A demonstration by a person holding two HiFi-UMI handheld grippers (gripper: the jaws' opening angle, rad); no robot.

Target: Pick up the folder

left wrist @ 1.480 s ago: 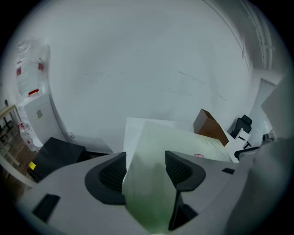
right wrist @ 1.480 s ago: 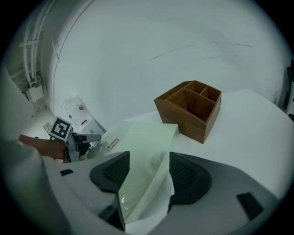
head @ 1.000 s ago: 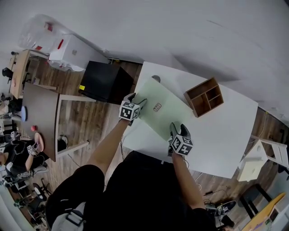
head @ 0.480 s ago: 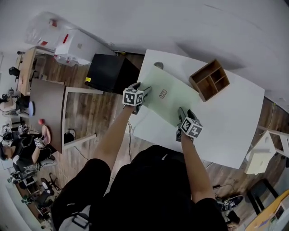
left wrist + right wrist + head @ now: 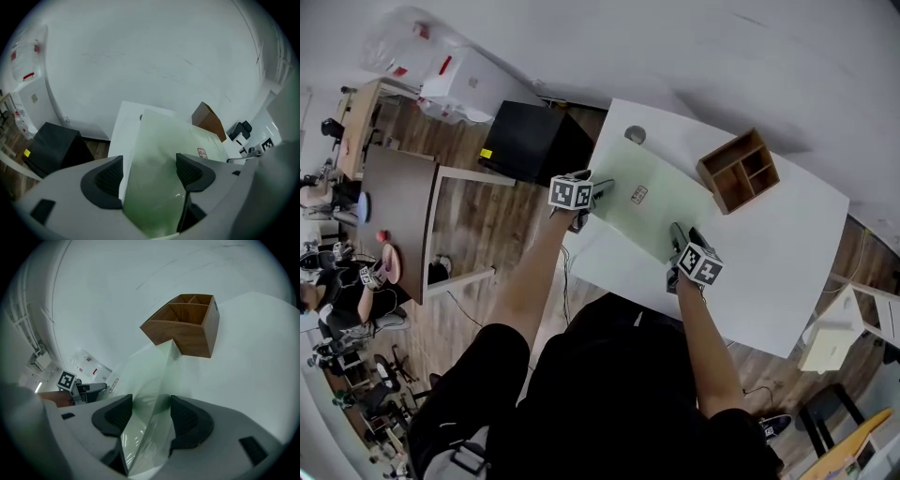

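Green folder (image 5: 652, 202) worked from both sides on the white table (image 5: 769, 272)!
Head view: left gripper (image 5: 600, 189) at the folder's 9 o'clock edge, right gripper (image 5: 680, 236) at 5 o'clock. Left gripper view: jaws just opening, spread wide, folder loose between them. Right gripper view: pads pinching the folder's edge, wooden box (image 5: 187, 329) at 12 o'clock.

**One camera overhead, two close behind the fingers**

The head view looks steeply down past the person (image 5: 619, 394) onto the whole surface (image 5: 769, 281). Each gripper view sits close behind its own fingers (image 5: 110, 180). The left gripper (image 5: 600, 190) faces the wall (image 5: 154, 51), and the right gripper (image 5: 682, 234) looks leftward across the surface. All three share the folder (image 5: 647, 206) and box (image 5: 739, 171).
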